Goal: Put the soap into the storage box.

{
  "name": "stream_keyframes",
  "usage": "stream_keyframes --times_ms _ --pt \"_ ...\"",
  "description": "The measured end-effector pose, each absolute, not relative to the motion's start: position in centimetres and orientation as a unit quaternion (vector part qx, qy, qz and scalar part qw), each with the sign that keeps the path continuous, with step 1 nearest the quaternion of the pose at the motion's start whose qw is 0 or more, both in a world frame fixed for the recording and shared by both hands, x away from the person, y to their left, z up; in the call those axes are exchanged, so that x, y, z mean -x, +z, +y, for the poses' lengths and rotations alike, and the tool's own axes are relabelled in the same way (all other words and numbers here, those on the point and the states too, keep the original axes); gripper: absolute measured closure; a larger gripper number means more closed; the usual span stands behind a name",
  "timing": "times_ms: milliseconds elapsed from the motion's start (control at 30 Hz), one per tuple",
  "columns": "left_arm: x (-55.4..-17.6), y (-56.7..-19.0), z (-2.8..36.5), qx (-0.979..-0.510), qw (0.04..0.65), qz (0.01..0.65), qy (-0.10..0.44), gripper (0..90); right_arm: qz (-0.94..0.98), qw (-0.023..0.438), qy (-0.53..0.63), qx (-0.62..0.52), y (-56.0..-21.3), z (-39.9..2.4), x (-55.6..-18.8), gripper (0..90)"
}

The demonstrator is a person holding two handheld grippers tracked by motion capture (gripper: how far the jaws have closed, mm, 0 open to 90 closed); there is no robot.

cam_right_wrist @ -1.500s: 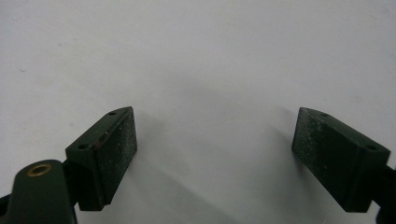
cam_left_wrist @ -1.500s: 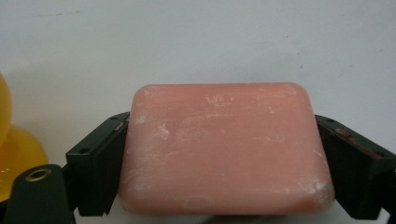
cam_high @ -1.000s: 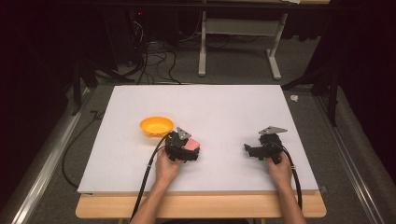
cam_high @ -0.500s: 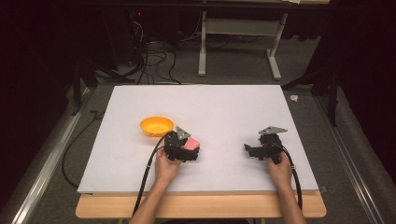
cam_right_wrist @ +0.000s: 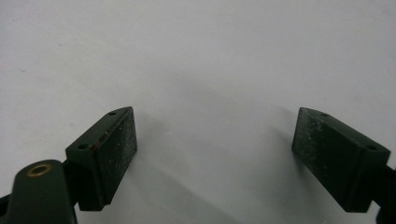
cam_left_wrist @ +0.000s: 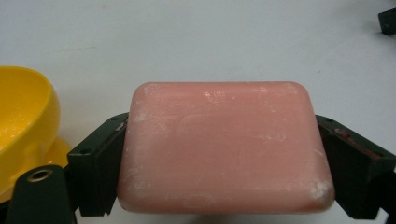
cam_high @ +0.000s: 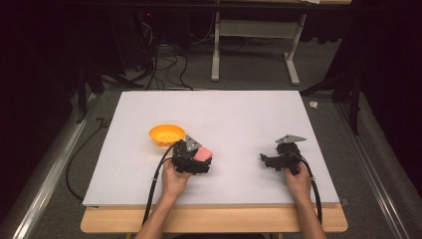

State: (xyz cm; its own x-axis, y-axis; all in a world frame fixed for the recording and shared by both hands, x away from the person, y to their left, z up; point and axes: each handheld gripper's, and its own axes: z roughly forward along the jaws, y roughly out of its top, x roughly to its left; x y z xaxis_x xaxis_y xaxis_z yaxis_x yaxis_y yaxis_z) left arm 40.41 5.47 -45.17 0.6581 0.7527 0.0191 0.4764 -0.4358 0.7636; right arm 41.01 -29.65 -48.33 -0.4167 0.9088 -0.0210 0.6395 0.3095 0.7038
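A pink bar of soap [cam_left_wrist: 224, 144] sits between the two jaws of my left gripper [cam_left_wrist: 219, 158], which is shut on it from both sides. From above, the soap [cam_high: 202, 154] and left gripper [cam_high: 199, 160] lie just right of a yellow bowl [cam_high: 166, 134] on the white board. In the left gripper view the yellow bowl [cam_left_wrist: 21, 130] is close at the left edge. My right gripper [cam_high: 264, 160] rests on the board's right part; its jaws [cam_right_wrist: 217, 154] stand wide open with only bare board between them.
The white board [cam_high: 229, 119] covers a wooden table [cam_high: 214, 221]. Behind it, on the floor, are cables [cam_high: 154, 59] and a white table frame [cam_high: 254, 45]. A metal rail [cam_high: 47, 174] runs along the left side.
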Motion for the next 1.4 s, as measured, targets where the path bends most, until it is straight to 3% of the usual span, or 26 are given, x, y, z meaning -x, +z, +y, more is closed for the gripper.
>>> stream_keyframes --times_ms 533,1400 --pt "-39.5 -43.1 7.3 -0.818 0.407 0.372 0.163 13.8 0.780 0.214 0.315 -0.496 -48.3 -29.6 -41.0 14.6" --pt "-38.6 -41.6 10.7 -0.798 0.414 0.397 0.185 13.8 0.780 0.214 0.315 -0.496 -48.3 -29.6 -41.0 14.7"
